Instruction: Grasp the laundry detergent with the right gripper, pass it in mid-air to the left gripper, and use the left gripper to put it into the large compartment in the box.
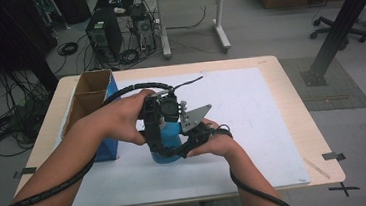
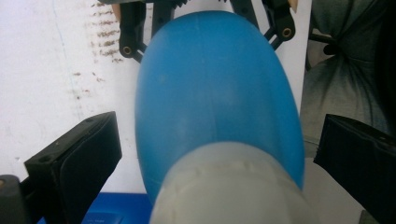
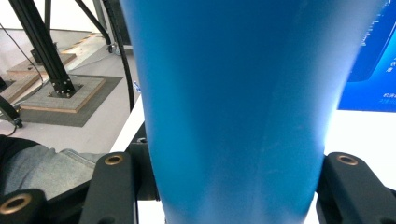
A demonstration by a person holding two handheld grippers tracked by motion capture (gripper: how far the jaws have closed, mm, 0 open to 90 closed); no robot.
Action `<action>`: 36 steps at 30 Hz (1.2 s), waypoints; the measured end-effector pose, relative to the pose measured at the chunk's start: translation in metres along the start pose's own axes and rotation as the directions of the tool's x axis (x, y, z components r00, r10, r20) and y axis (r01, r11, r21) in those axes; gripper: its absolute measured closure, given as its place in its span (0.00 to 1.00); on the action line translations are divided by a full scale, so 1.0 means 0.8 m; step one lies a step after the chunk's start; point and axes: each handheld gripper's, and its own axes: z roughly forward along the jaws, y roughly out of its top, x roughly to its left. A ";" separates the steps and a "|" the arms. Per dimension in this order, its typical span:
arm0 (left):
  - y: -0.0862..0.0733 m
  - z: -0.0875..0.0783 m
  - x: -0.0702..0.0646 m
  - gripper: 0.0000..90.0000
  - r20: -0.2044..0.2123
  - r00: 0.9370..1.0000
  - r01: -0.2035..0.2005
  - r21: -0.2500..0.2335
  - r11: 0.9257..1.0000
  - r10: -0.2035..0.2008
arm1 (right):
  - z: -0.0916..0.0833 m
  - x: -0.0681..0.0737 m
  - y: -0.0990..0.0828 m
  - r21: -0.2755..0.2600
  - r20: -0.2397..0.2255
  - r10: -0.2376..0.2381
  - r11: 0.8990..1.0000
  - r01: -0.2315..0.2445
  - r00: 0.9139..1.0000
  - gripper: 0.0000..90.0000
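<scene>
We see a blue bottle (image 1: 170, 143) near the middle of the worktop (image 1: 251, 107), a little toward its near edge and left of centre, caught between both hands. It is smooth matte blue plastic, rounded and bulging in the body. In the left gripper view it (image 2: 219, 98) swells to a broad shoulder and narrows to a whitish ribbed cap or collar (image 2: 229, 186) at the end nearest that camera. In the right gripper view its body (image 3: 238, 107) tapers toward the jaws, the surface plain and unmarked.

The left gripper (image 1: 158, 116) reaches over the bottle from above; in its own view its jaws (image 2: 210, 158) stand wide on either side of the cap end, clear of the plastic. The right gripper (image 1: 194, 134) comes in from the right, and its jaws (image 3: 233, 186) sit against both sides of the bottle, clamped on it. The right gripper's jaws also show beyond the bottle in the left gripper view.

An open cardboard box (image 1: 90, 93) with a blue side stands at the worktop's left edge, just beside the person's left forearm.
</scene>
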 end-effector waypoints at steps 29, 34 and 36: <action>0.001 -0.003 -0.004 0.19 -0.044 0.999 -0.004 0.006 1.000 0.004 | 0.001 0.002 0.003 0.000 0.002 -0.004 1.000 0.004 1.000 0.49; 0.003 -0.001 -0.004 0.23 -0.041 0.999 -0.007 0.010 1.000 0.007 | 0.001 0.002 0.003 -0.003 0.003 -0.002 1.000 0.002 1.000 0.49; 0.002 0.000 -0.004 0.24 -0.042 0.999 -0.005 0.013 1.000 0.006 | 0.001 0.002 0.004 -0.002 0.000 0.000 1.000 0.000 1.000 0.49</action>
